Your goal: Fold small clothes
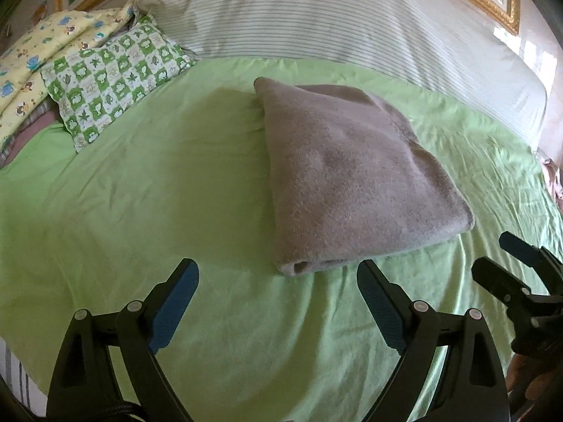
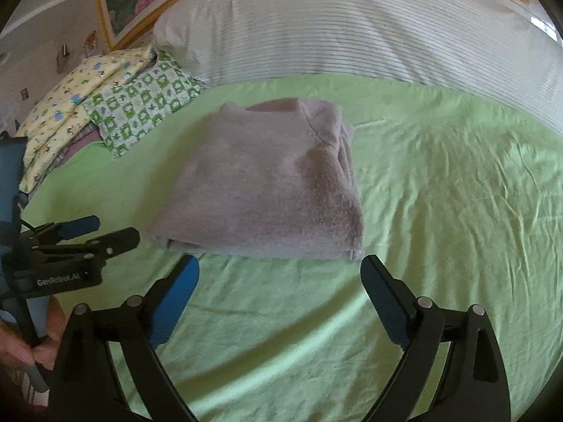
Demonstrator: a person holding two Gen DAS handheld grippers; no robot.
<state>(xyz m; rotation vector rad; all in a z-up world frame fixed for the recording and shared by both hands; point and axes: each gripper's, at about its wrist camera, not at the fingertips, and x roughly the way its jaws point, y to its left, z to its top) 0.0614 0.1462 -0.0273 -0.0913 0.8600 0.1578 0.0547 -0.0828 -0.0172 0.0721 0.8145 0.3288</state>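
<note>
The right gripper (image 2: pixel 279 293) and left gripper (image 1: pixel 278 299) are held with fingers apart, empty, low in frame. The folded grey garment (image 2: pixel 267 183) on the bed (image 2: pixel 440 193) could be snagged and unfolded if nudged.

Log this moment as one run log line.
garment: grey folded garment flat on green sheet | left claw: open, empty | right claw: open, empty, near garment's front edge

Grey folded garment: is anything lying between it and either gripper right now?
Nothing visible. Only bare green sheet lies between the grey folded garment and the open right gripper. The open left gripper has the same clear stretch to it. The patterned pillows sit off at the far left.
</note>
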